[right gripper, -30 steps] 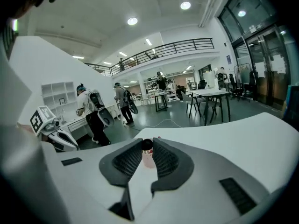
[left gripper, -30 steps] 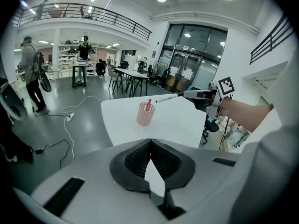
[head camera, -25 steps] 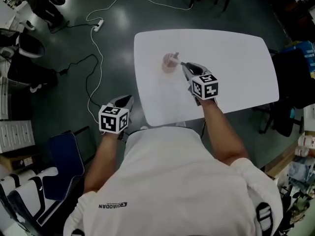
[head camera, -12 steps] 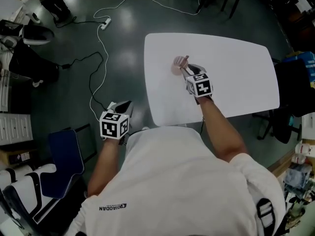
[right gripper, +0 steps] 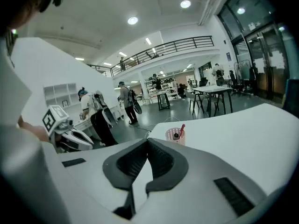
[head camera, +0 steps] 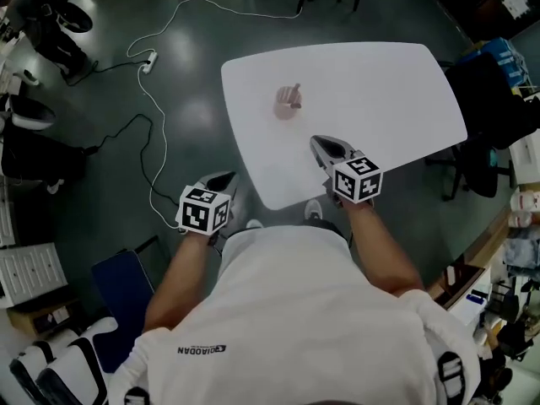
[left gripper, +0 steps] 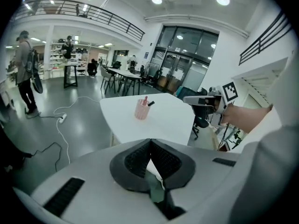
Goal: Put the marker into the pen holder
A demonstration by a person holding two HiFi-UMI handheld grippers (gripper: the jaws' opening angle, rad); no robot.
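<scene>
A pink mesh pen holder [head camera: 288,104] stands on the white table [head camera: 380,91], left of its middle. A red marker [right gripper: 181,129] and a black marker [right gripper: 175,136] stick out of it. My right gripper [head camera: 321,143] hovers over the table's near edge, well short of the holder, shut with nothing between its jaws. The left gripper [head camera: 224,178] hangs off the table's left corner above the floor, also shut and empty. In the left gripper view the holder [left gripper: 141,110] sits far ahead, with the right gripper [left gripper: 202,99] off to its right.
A white cable and power strip [head camera: 150,60] lie on the dark floor left of the table. Dark chairs [head camera: 489,108] stand at the right, a blue chair [head camera: 126,281] at the lower left. People stand far off in both gripper views.
My right gripper has drawn back from the pen holder toward the table's near edge. The left gripper stays off the left corner.
</scene>
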